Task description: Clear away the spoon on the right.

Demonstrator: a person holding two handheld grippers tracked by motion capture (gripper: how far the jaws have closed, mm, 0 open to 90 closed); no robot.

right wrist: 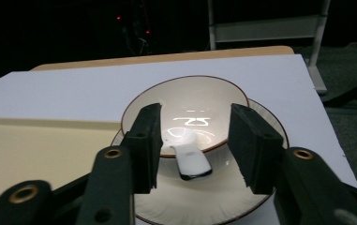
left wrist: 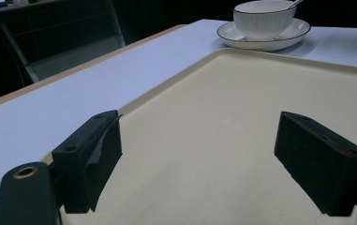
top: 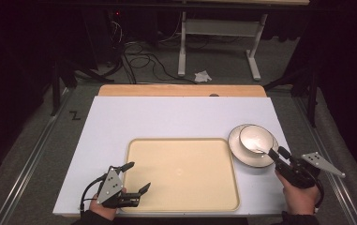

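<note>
Landmark: the tray (top: 182, 174), a wide cream tray on the white table (top: 167, 117), close to the person's edge of it; every place below is given from this tray.
Tray contents: its flat floor is bare in the high view and in the left gripper view (left wrist: 241, 122).
Bowl: a white bowl (top: 255, 139) with a thin dark rim, just off the tray's far right corner, sitting upright on a saucer; in the left gripper view it stands beyond the tray's far edge (left wrist: 264, 18).
Saucer: a white saucer (top: 241, 157) with a dark rim under the bowl, on the table just beside the tray's right side, near that side's far end.
Spoon: a white spoon (right wrist: 191, 159) lies in the bowl, its handle leaning out over the bowl's near rim, away from the tray and toward the right gripper.
Right gripper: the right gripper (top: 276, 153) is off the tray's right side, pointing at the bowl, held in the person's right hand (top: 301, 197).
Right gripper jaws: spread, one on each side of the spoon handle's end, with a clear gap between each pad and the handle; they pinch nothing.
Left gripper: the left gripper (top: 136, 177) is over the tray's near left corner, held in the person's left hand (top: 102, 208).
Left gripper jaws: spread wide above the tray floor with nothing between them; in the left gripper view one pad (left wrist: 89, 157) is above the tray's left rim.
</note>
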